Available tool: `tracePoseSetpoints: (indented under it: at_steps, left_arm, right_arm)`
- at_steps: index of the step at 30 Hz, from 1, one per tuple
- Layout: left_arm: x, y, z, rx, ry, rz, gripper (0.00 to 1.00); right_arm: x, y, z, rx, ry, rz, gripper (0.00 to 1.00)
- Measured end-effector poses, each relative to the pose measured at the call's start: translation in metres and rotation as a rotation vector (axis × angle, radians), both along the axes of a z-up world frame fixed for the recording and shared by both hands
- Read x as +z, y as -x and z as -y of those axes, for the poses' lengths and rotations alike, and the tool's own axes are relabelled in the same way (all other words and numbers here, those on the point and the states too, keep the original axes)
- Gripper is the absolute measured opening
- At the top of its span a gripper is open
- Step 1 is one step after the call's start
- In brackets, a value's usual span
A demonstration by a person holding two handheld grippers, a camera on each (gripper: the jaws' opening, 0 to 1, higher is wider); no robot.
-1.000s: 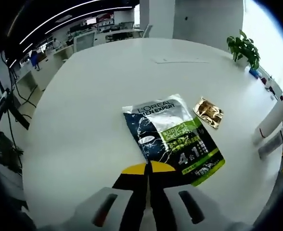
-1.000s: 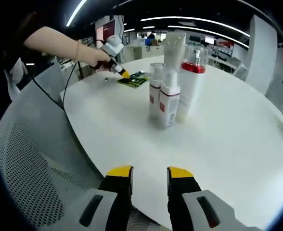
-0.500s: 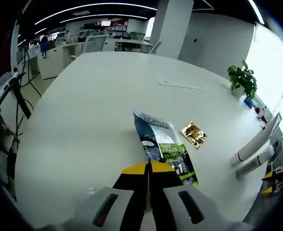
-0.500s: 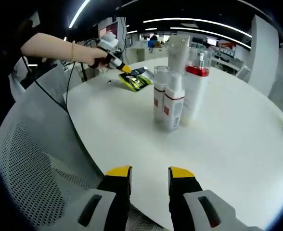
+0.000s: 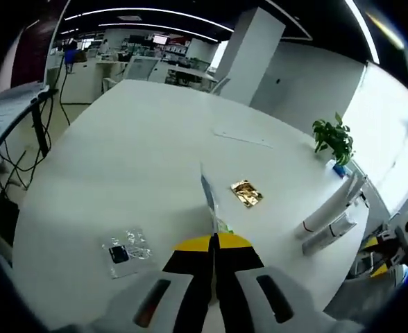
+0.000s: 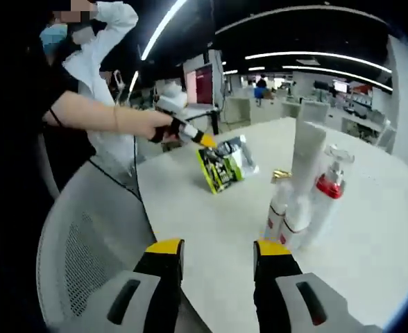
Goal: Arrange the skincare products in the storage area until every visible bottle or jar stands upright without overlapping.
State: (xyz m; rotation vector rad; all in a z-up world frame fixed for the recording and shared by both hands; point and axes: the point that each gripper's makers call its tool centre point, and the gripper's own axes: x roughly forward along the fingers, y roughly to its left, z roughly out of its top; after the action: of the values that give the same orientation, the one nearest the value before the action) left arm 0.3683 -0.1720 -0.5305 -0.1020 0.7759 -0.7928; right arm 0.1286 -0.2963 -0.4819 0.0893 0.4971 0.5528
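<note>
A: Entry. My left tongs [image 5: 213, 243] are clamped on the flat dark-blue and green sachet with white lettering [image 6: 225, 164], held by its top edge and lifted clear of the round white desk [image 5: 121, 159]. My right tongs [image 6: 218, 251] stand apart, holding nothing, low over the near desk edge.

B: Where are the bottles?

A: Clustered upright just ahead of the right tongs: a tall white tube [image 6: 308, 163], a clear pump bottle with a red collar [image 6: 327, 198], and two small white spray bottles with red bands [image 6: 285, 216], touching or nearly so.

B: Risks?

A: The pinch is on one thin edge, so the sachet may swing or slip out. A floppy pack will probably not stand alone; leaned on the cluster, it could tip the tall tube or overlap a bottle.

B: Differences between views?

A: The left gripper view shows the sachet edge-on, plus a small gold foil packet [image 5: 246, 193] and a crumpled clear wrapper [image 5: 126, 248] lying on the desk. The right gripper view shows the sachet's printed face and my hand [image 6: 155, 125].
</note>
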Motion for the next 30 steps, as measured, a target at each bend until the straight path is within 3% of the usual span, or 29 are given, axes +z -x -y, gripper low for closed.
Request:
tracePoseSetpoints:
  at_steps: [2,3,7,10,14,19,23,30]
  left_arm:
    - [0.011,0.013,0.0,0.01,0.036,-0.01,0.01]
    - [0.009,0.012,0.001,0.007,0.038,-0.009,0.01]
    - [0.024,0.023,0.002,-0.002,0.088,-0.017,0.01]
    - [0.032,0.031,0.002,-0.009,0.113,-0.018,0.01]
    - [0.028,0.028,0.001,-0.029,0.109,-0.02,0.01]
    - [0.02,0.041,0.0,-0.042,0.09,-0.033,0.01]
    - [0.022,0.045,0.004,-0.04,0.121,-0.057,0.01]
    - [0.047,0.05,0.026,-0.074,0.219,-0.065,0.01]
  right_arm:
    - [0.013,-0.008,-0.015,0.024,-0.063,0.036,0.4]
    - [0.021,-0.014,-0.026,0.04,-0.113,0.055,0.4]
    - [0.026,-0.026,-0.052,0.065,-0.241,0.039,0.46]
    - [0.023,-0.029,-0.068,0.079,-0.269,0.023,0.46]
    - [0.016,-0.024,-0.08,0.093,-0.259,0.004,0.44]
    - [0.01,-0.017,-0.079,0.079,-0.285,-0.017,0.45]
    - [0.002,-0.017,-0.072,0.052,-0.317,-0.042,0.46]
    - [0.0,-0.025,-0.064,-0.023,-0.502,-0.092,0.48]
